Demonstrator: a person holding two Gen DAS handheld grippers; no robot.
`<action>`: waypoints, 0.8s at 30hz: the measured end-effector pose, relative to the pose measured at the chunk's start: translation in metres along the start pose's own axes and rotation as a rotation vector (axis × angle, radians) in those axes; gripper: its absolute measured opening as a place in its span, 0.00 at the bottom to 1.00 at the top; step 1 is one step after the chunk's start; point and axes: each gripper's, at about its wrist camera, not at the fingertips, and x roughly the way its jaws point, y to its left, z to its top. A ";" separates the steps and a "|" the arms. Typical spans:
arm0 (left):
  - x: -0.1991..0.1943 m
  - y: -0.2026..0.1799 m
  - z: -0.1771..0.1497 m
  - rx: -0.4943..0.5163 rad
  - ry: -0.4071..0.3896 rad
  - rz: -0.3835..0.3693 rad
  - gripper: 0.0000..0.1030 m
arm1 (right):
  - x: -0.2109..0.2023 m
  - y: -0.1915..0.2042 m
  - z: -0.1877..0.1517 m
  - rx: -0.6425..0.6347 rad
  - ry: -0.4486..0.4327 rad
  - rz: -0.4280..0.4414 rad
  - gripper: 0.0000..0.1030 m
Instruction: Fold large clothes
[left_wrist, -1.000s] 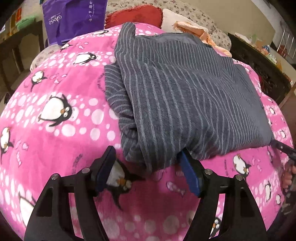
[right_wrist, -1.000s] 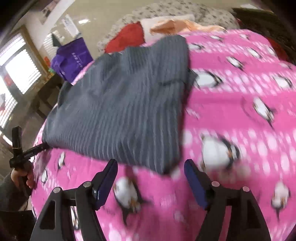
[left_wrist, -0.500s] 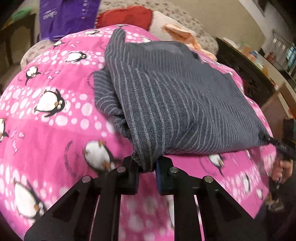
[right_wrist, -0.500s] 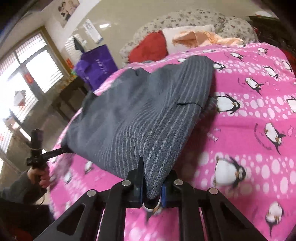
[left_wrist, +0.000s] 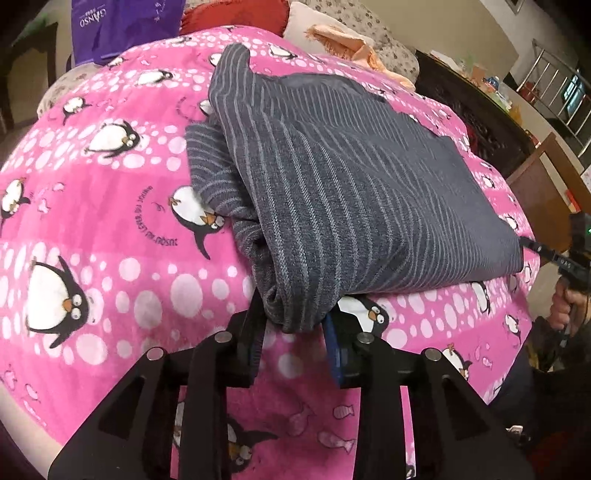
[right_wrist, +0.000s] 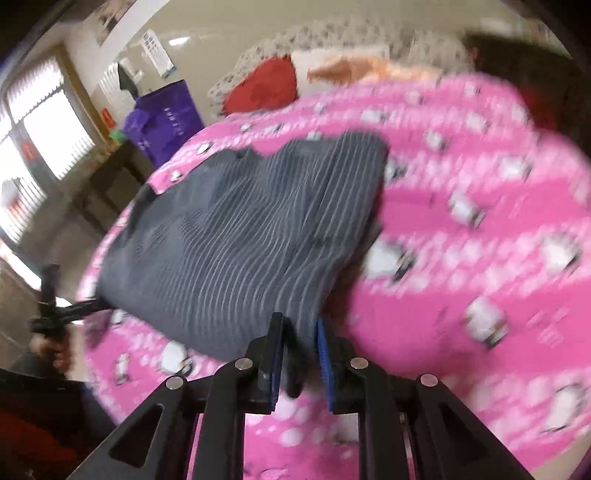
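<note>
A dark grey striped garment (left_wrist: 351, 177) lies folded over on a pink penguin blanket (left_wrist: 110, 229). My left gripper (left_wrist: 293, 328) is shut on the garment's near left corner, with cloth bunched between the pads. My right gripper (right_wrist: 297, 354) is shut on the garment's (right_wrist: 251, 236) other near corner and holds it lifted a little above the blanket (right_wrist: 461, 258). Each view shows the other gripper at the far corner: the right gripper in the left wrist view (left_wrist: 535, 251), the left gripper in the right wrist view (right_wrist: 74, 310).
A red cushion (left_wrist: 236, 14), a white pillow with orange cloth (left_wrist: 343, 40) and a purple bag (left_wrist: 125, 26) lie at the bed's far end. Dark wooden furniture (left_wrist: 491, 122) stands to the right. A window (right_wrist: 37, 147) and a low table are at the left.
Both grippers closed on the garment's near corners and have drawn them up and back. The left jaws stand a little wider now than half a second ago. The right view is blurred by motion.
</note>
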 end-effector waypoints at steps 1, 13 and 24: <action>-0.003 -0.001 0.000 -0.001 -0.008 0.001 0.27 | -0.006 0.006 0.006 -0.021 -0.026 -0.015 0.16; -0.051 -0.013 0.009 -0.065 -0.188 0.052 0.27 | 0.052 0.064 0.017 -0.089 0.045 -0.111 0.20; -0.012 -0.049 0.033 -0.014 -0.206 -0.011 0.27 | 0.072 0.061 -0.011 -0.095 0.086 -0.145 0.33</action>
